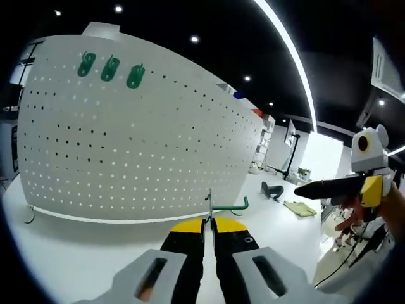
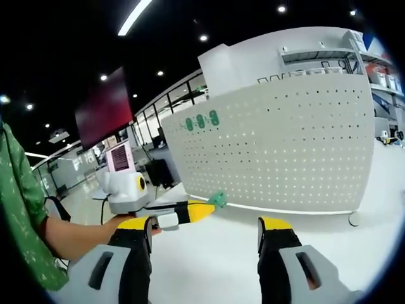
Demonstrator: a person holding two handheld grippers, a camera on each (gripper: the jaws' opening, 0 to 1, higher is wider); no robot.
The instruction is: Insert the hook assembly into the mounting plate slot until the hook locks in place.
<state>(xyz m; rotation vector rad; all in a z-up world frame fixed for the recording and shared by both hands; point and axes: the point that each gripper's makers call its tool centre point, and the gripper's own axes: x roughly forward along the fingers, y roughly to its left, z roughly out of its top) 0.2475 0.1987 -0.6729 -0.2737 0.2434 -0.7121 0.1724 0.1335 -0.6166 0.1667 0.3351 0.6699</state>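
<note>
A white pegboard mounting plate stands upright on the white table, with three green hooks fitted near its top. My left gripper is shut on a green hook assembly with a metal pin, held a short way in front of the board's lower edge. In the right gripper view the same board and its three hooks stand ahead. There the left gripper comes in from the left with the hook assembly at its tip. My right gripper is open and holds nothing.
The right gripper hovers at the right in the left gripper view, a hand behind it. A black object and a greenish cloth lie on the table beyond. A green sleeve sits at the left. Shelving stands behind the board.
</note>
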